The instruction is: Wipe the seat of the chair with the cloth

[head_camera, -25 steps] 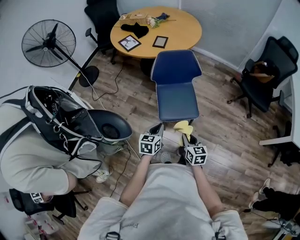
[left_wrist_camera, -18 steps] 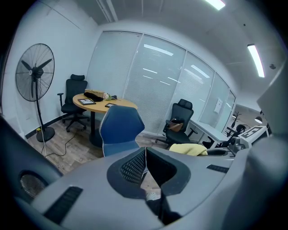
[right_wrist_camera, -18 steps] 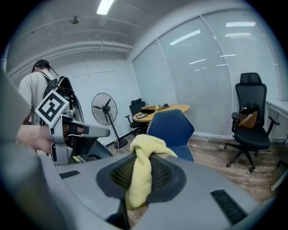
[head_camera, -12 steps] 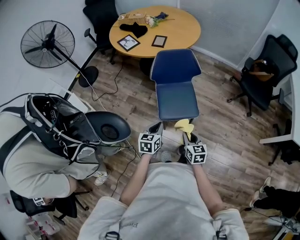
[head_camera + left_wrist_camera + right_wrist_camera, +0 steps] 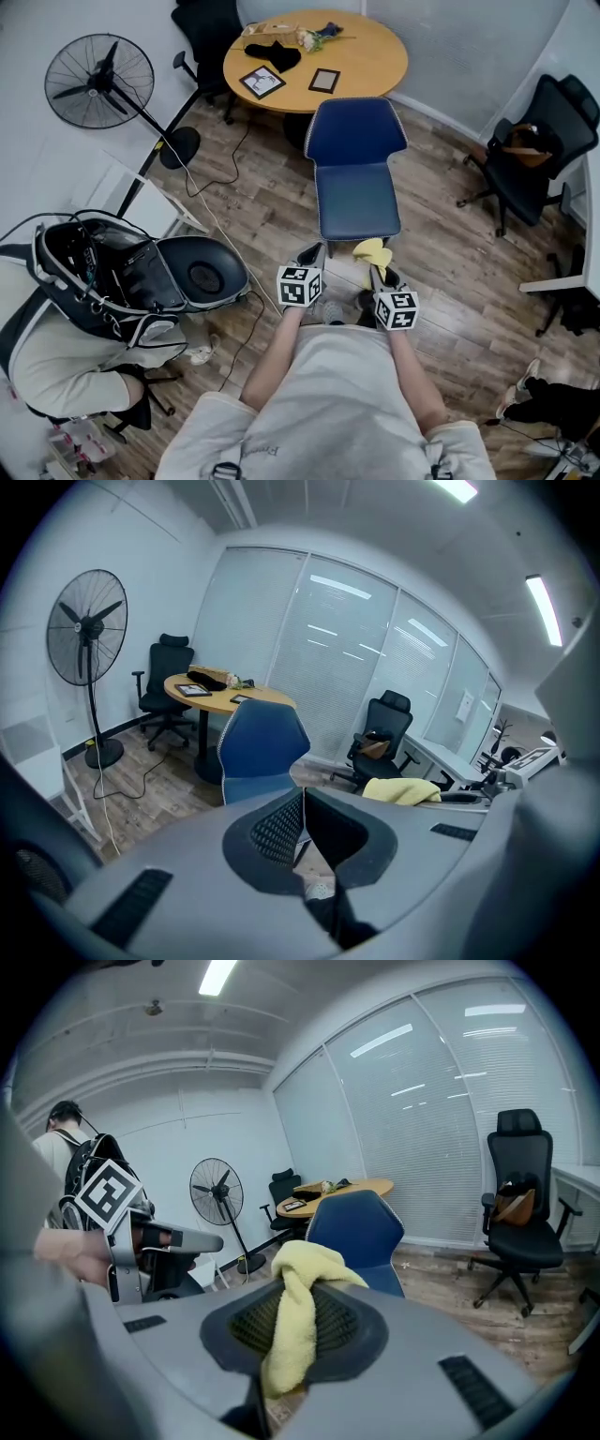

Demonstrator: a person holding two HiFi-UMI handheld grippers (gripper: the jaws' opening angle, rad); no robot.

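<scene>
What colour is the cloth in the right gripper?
Pale yellow, plain. The cloth shows best in the right gripper view, pinched between the jaws.

From above, the blue chair (image 5: 354,178) shows no legs; its own seat covers them. The lower end of the yellow cloth (image 5: 371,251) disappears between the clamped jaws of the right gripper (image 5: 378,275). The things on the far round table (image 5: 375,66) are too small to name. At the left, the other person (image 5: 52,366) is cut by the edge and largely covered by a backpack (image 5: 98,272). In the left gripper view, the left gripper (image 5: 302,797) blocks the chair's lower part with its own body.
</scene>
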